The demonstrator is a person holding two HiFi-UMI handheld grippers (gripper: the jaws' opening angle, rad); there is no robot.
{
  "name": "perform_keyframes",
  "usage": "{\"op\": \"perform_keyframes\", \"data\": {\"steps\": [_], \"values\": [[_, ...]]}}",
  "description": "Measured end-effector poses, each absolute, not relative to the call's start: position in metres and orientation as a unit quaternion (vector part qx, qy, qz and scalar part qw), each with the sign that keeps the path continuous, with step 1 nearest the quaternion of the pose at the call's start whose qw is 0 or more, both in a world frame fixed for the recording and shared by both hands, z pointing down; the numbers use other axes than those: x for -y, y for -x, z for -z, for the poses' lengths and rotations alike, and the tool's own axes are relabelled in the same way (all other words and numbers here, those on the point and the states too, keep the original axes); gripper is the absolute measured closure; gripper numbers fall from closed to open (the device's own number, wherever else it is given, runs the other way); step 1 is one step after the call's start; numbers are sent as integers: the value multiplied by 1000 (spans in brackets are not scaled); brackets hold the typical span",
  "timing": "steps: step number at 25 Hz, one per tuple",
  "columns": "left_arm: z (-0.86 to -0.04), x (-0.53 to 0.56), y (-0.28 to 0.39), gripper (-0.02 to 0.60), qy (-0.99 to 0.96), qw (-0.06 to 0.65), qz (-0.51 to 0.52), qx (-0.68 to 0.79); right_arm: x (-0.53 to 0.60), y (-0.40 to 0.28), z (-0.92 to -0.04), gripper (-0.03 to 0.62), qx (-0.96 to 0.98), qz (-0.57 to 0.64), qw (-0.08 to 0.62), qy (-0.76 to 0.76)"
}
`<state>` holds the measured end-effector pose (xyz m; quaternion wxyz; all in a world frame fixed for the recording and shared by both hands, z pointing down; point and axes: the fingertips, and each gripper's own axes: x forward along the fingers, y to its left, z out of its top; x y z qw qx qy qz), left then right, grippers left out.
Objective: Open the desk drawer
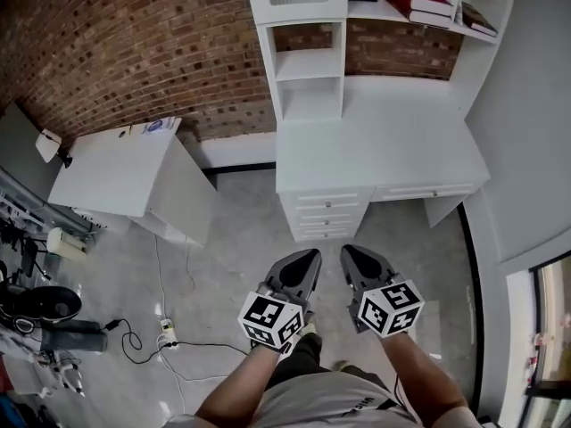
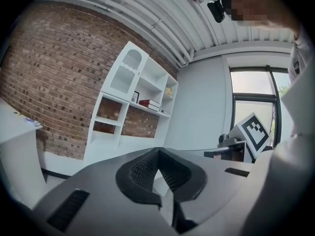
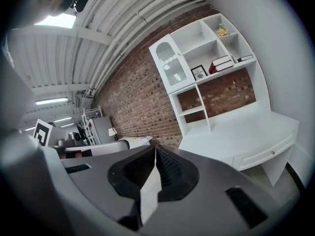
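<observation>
The white desk (image 1: 384, 141) with a shelf hutch stands against the brick wall ahead of me. Under its top is a stack of small drawers (image 1: 326, 212) with knobs, and a wide shallow drawer (image 1: 426, 191) to their right; all look closed. In the right gripper view the wide drawer (image 3: 266, 154) shows its knob. My left gripper (image 1: 312, 254) and right gripper (image 1: 346, 251) hover side by side over the floor, short of the drawer stack. Both are shut and hold nothing, as the left gripper (image 2: 157, 151) and right gripper (image 3: 155, 147) show close up.
A second white desk (image 1: 116, 172) stands to the left. Cables and a power strip (image 1: 165, 333) lie on the grey floor, with equipment clutter (image 1: 36, 310) at the far left. Books (image 1: 419, 3) sit on the hutch shelf. A window (image 1: 544, 328) is at the right.
</observation>
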<state>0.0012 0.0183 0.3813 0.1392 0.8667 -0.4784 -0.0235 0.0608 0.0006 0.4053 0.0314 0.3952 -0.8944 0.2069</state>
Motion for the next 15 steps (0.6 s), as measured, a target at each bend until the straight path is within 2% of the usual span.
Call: {"op": "perform_keyframes", "data": {"steps": [15], "values": [[-436,106,31,569,-896,137,18,423,128,-27,-506,573,847,-273,95,-447]]}}
